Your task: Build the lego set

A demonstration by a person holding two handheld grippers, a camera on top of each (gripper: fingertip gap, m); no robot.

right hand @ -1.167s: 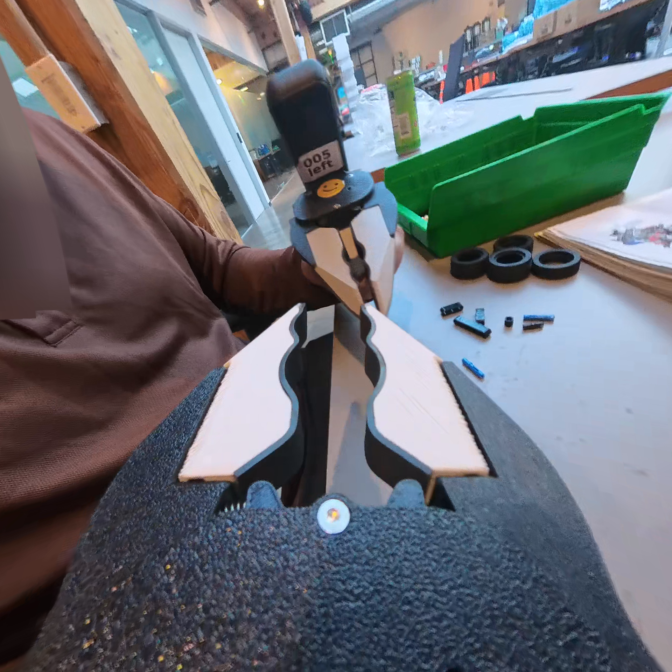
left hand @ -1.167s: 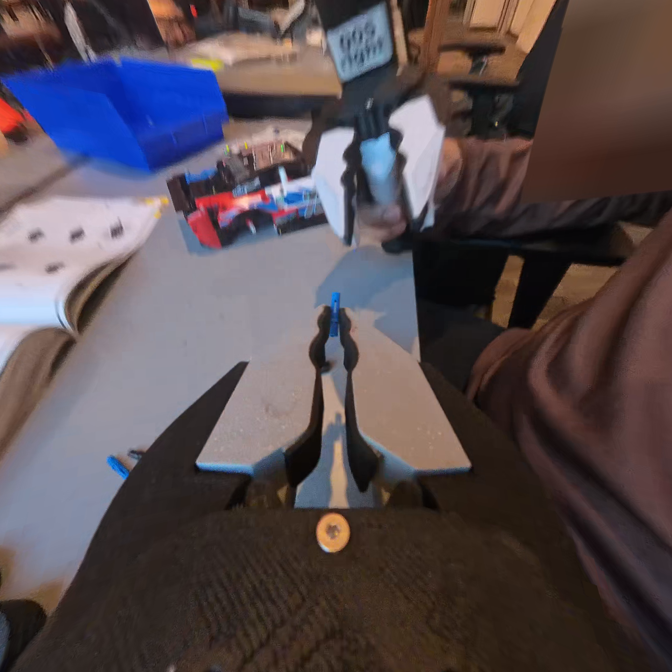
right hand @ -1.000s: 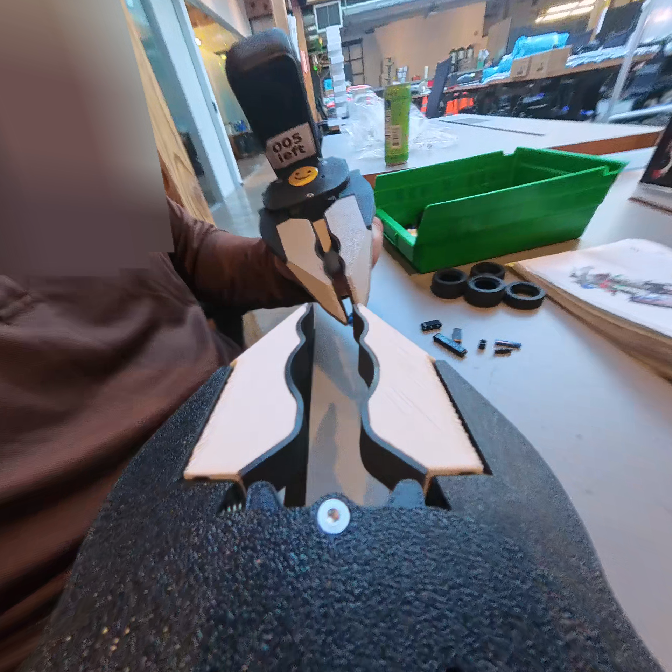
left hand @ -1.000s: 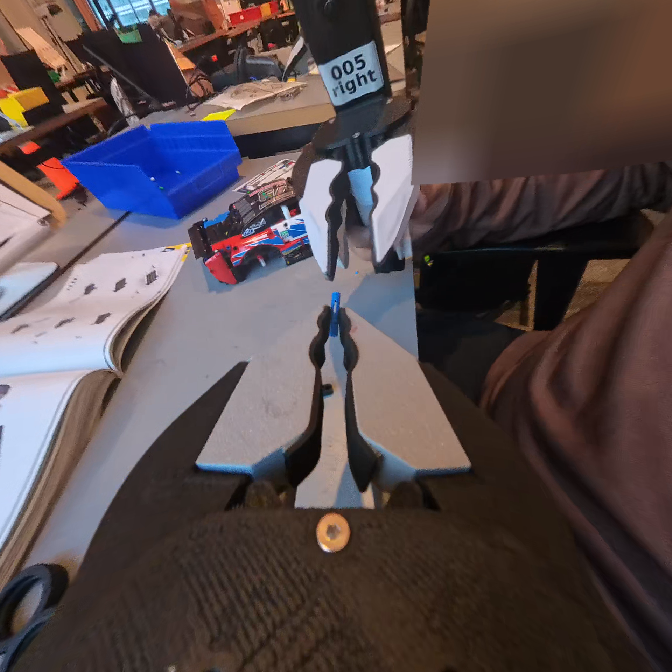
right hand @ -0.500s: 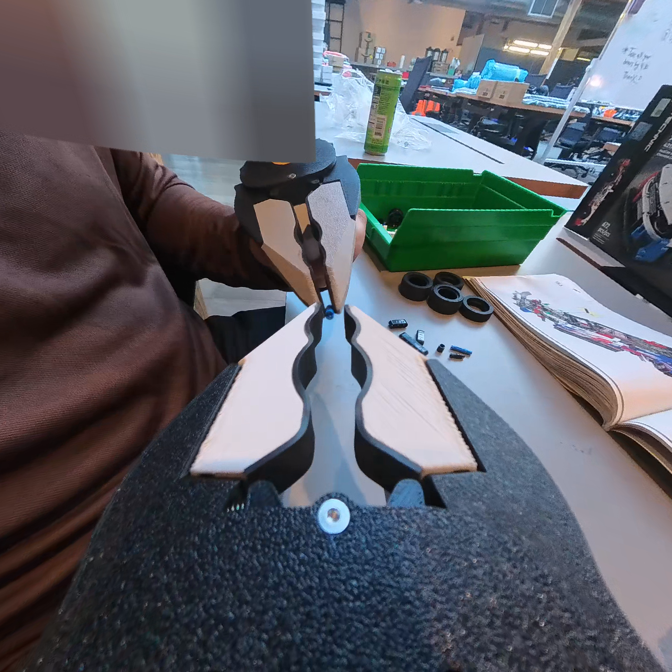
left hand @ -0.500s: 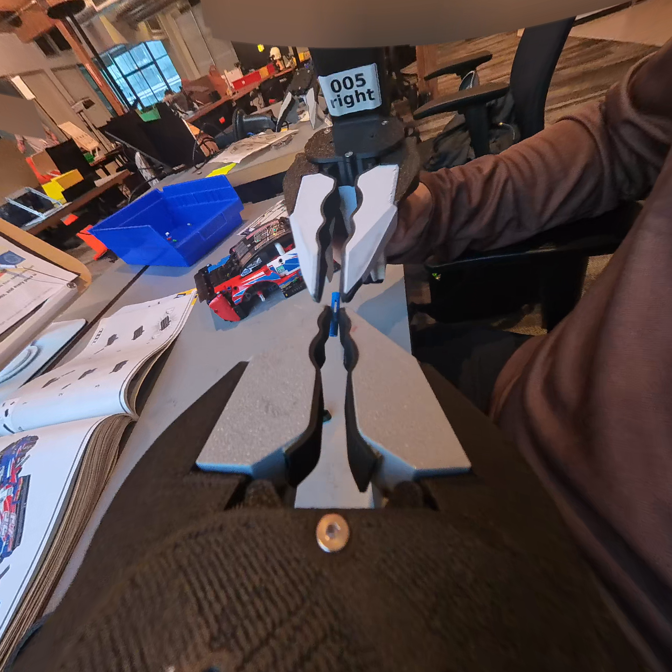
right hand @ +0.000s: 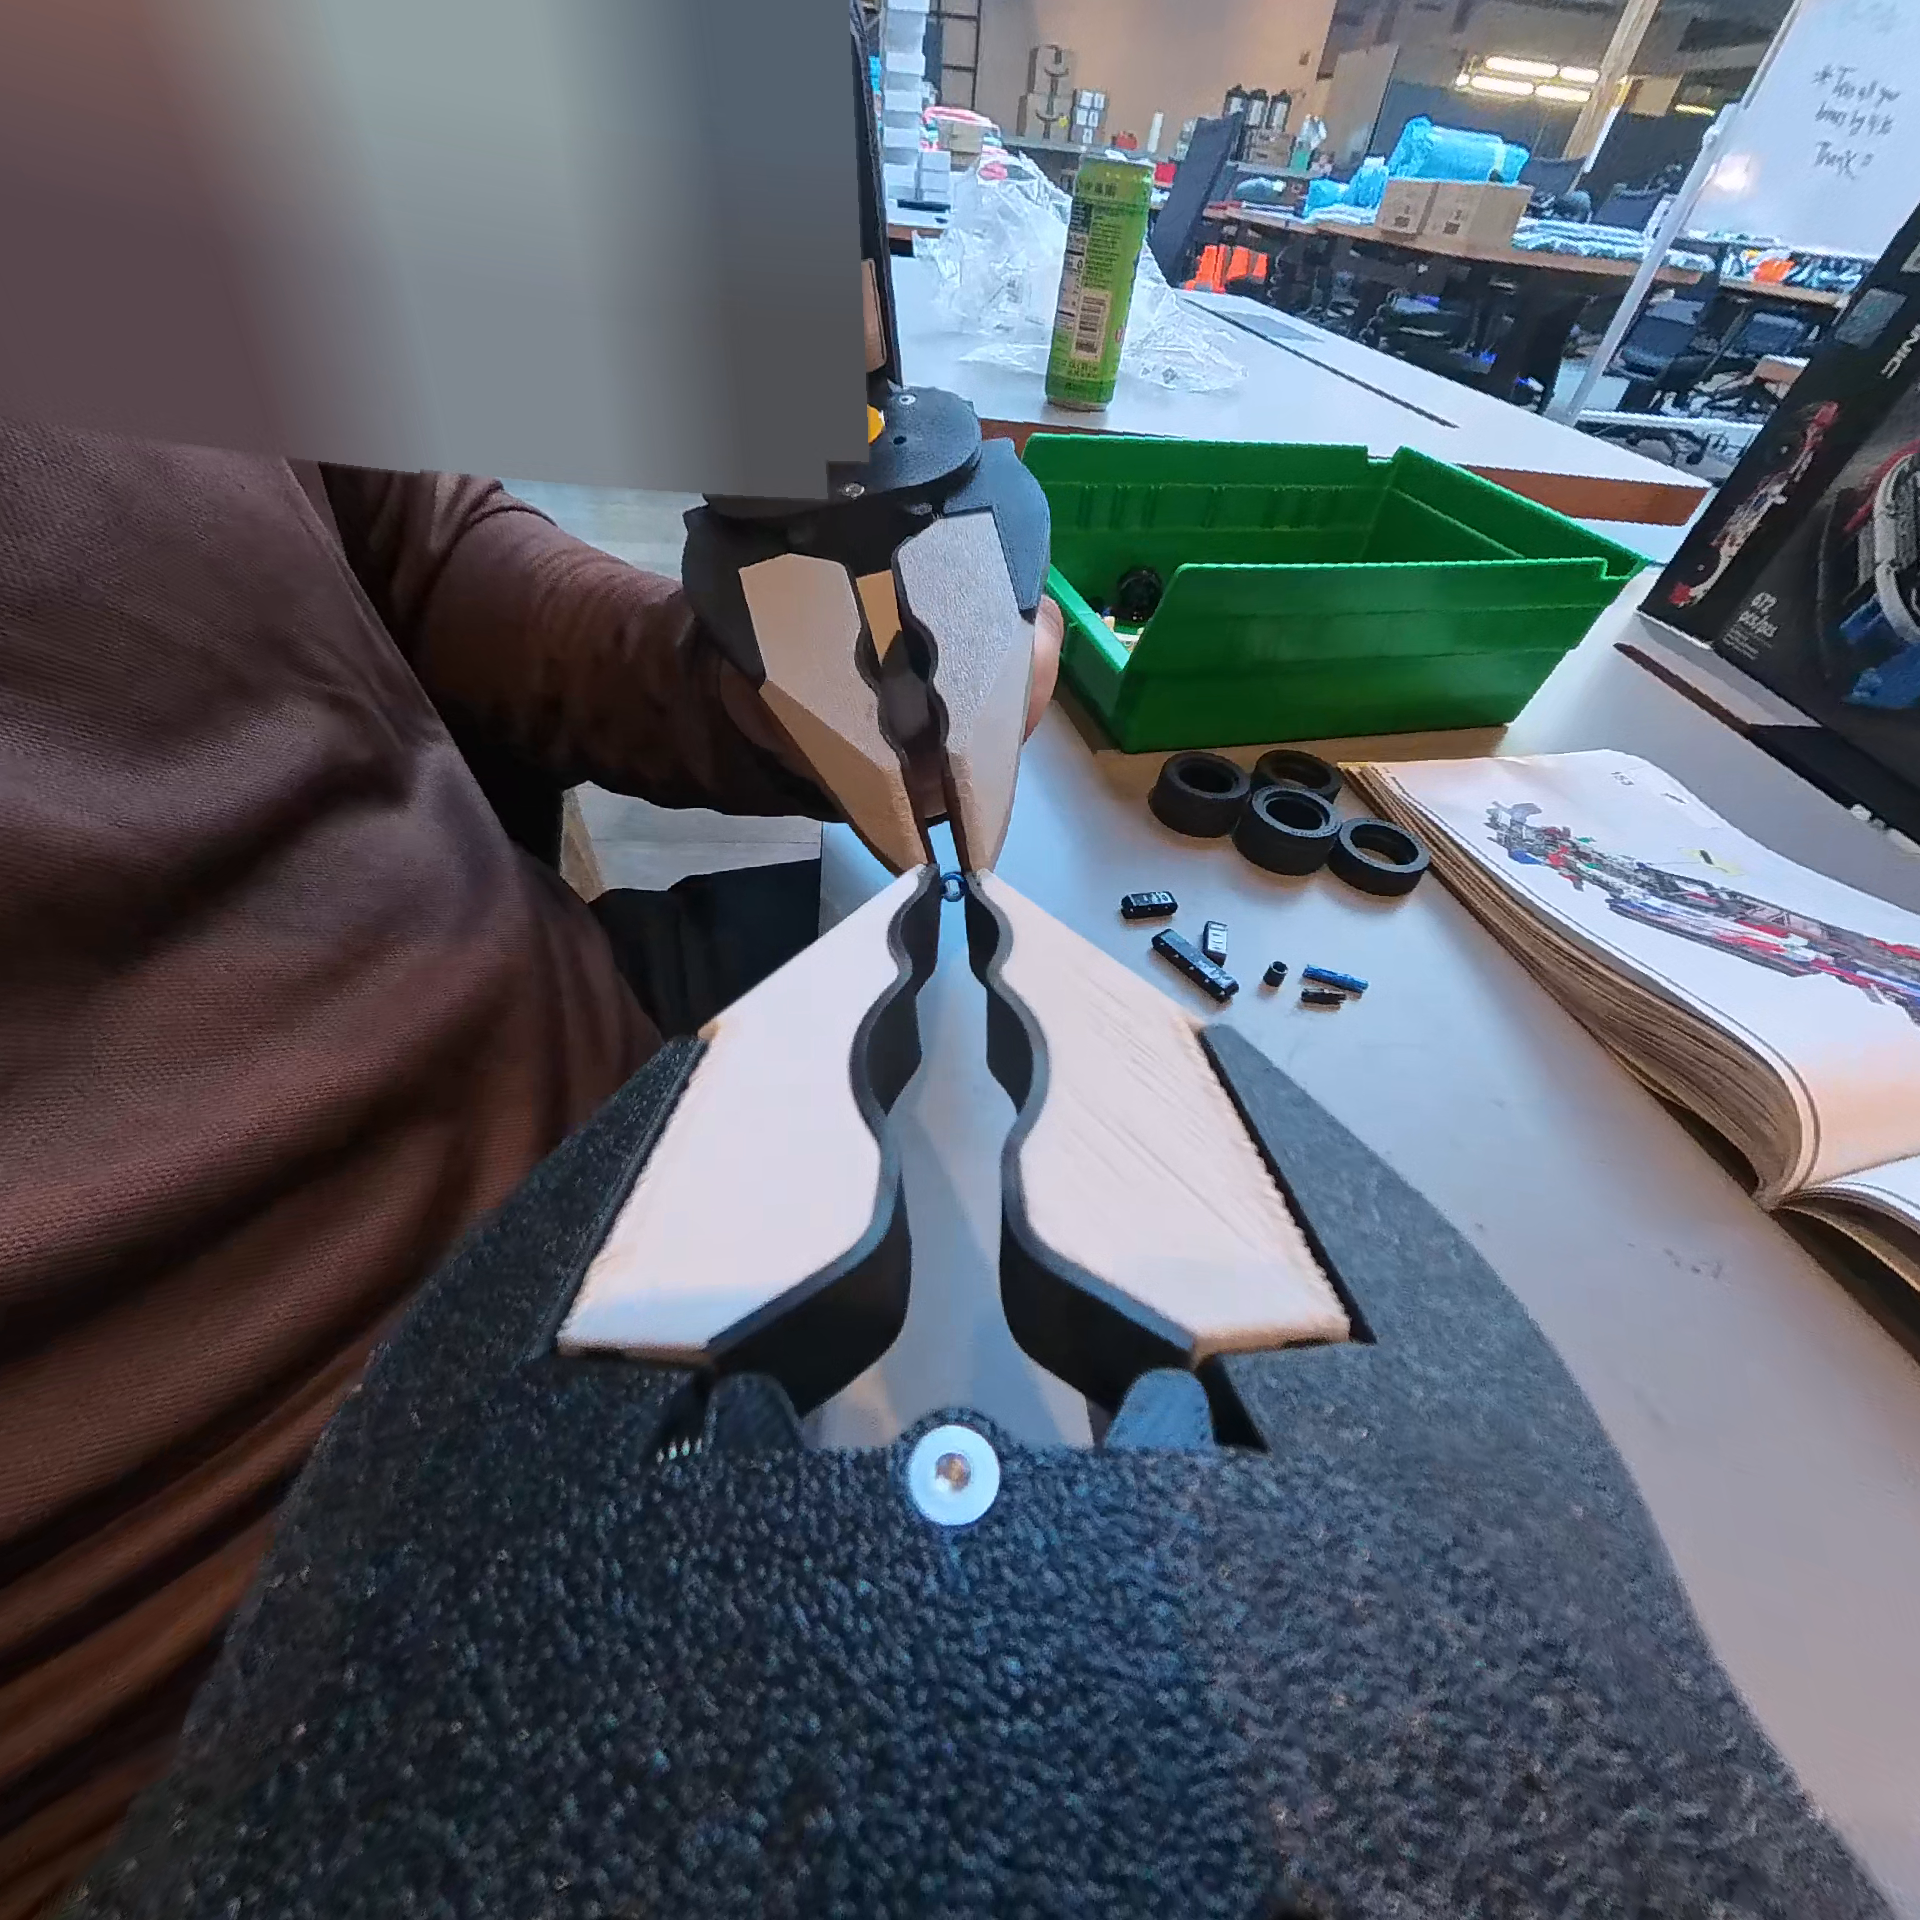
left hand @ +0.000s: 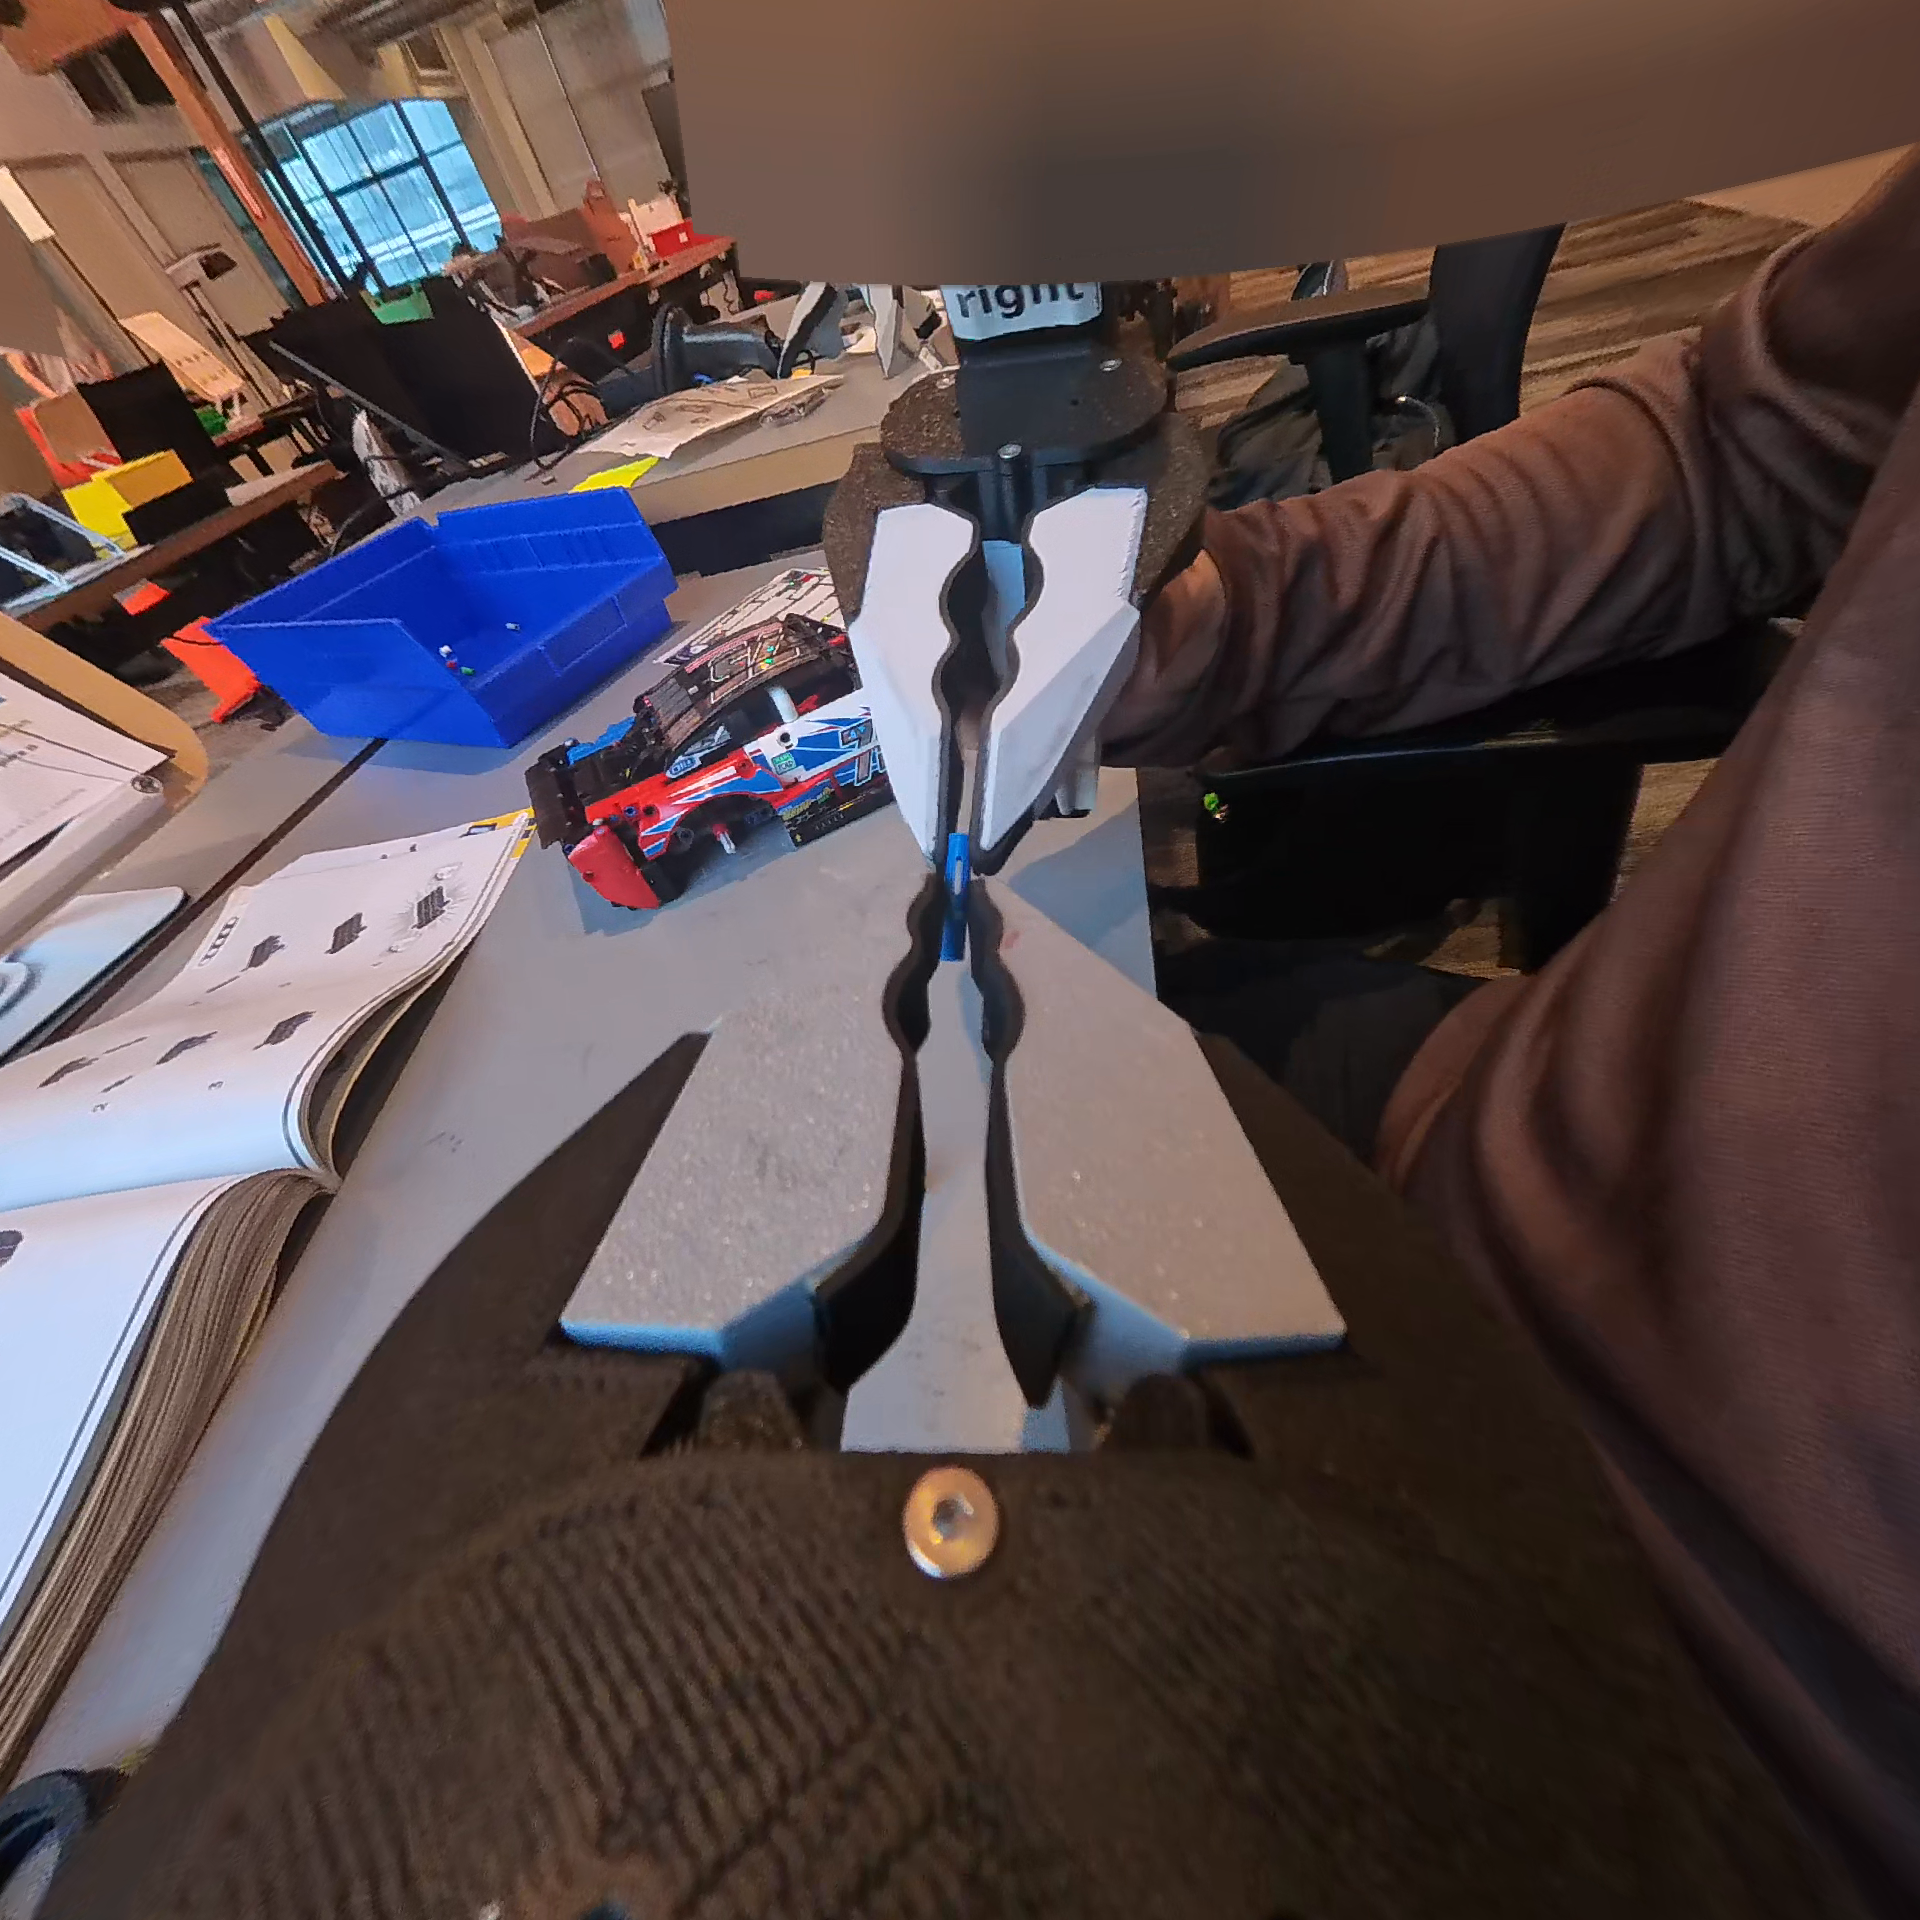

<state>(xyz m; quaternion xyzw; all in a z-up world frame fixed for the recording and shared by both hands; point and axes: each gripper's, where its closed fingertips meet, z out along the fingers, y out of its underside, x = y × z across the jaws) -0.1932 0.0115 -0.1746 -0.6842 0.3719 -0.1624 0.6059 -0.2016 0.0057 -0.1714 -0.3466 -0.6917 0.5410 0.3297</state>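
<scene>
The grey table (left hand: 665,997) bears an open, thick paper instruction book (left hand: 208,1039), a ribbed blue plastic bin (left hand: 457,634) with a few tiny pieces, a green bin (right hand: 1330,582) with dark parts, and a glossy lego car (left hand: 717,769). The left gripper (left hand: 951,920) pinches a slim blue pin (left hand: 953,894); the right gripper (right hand: 951,883), nearly closed, touches the pin's other end.

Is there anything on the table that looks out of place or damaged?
Nothing looks damaged. The toy car has no wheels on, and four black tyres lie loose beside the green bin; this suits an unfinished build.
</scene>
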